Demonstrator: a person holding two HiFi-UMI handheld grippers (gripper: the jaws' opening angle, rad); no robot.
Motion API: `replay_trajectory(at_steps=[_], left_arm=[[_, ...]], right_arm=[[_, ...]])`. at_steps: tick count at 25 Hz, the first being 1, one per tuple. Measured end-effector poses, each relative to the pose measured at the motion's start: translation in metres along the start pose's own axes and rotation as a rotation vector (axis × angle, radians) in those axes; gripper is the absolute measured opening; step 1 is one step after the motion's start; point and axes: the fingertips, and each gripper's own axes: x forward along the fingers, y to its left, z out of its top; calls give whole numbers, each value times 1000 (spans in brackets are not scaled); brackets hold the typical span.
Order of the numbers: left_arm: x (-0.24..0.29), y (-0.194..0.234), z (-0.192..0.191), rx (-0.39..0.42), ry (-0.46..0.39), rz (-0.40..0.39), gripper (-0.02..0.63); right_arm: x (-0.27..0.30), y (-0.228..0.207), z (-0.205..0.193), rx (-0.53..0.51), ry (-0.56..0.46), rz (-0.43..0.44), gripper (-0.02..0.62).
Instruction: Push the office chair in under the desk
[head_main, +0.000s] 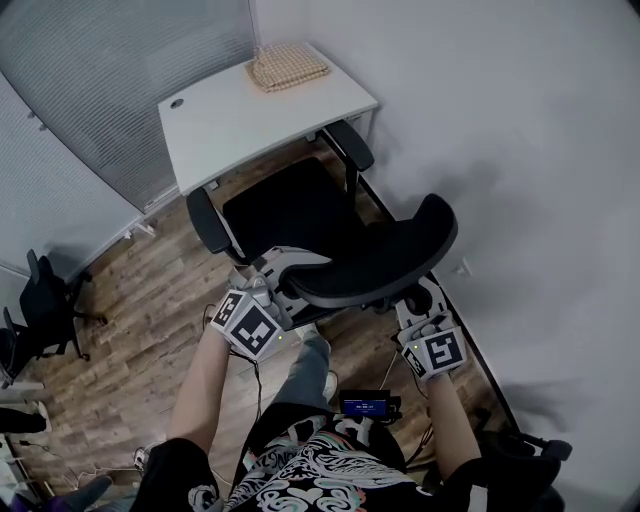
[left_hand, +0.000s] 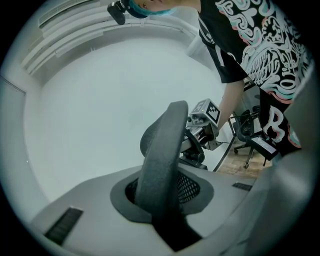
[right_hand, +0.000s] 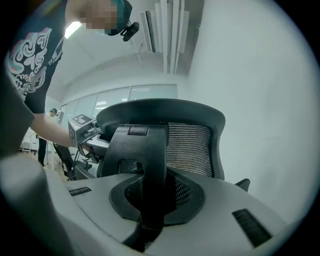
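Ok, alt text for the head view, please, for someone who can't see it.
From above: a person stands behind a black office chair, left claw and right claw both clamped on its backrest, the seat facing a white desk just ahead. A woven mat lies on the desk's far corner; the floor is wood.

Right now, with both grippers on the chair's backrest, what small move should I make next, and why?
Probably push the backrest forward toward the desk. The left gripper and right gripper are both shut on it, and the seat sits out in front of the desk, not under it.
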Motion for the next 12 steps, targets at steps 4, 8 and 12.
replay_trajectory(at_steps=[4, 8, 12], left_arm=[[6, -1, -3, -6, 1, -12, 109], [15, -2, -2, -4, 1, -9, 109], [9, -4, -4, 8, -16, -17, 109]], right_arm=[[-1, -6, -3, 4, -15, -4, 49], [-3, -16, -4, 25, -13, -19, 51], [-5, -11, -4, 45, -16, -62, 57]])
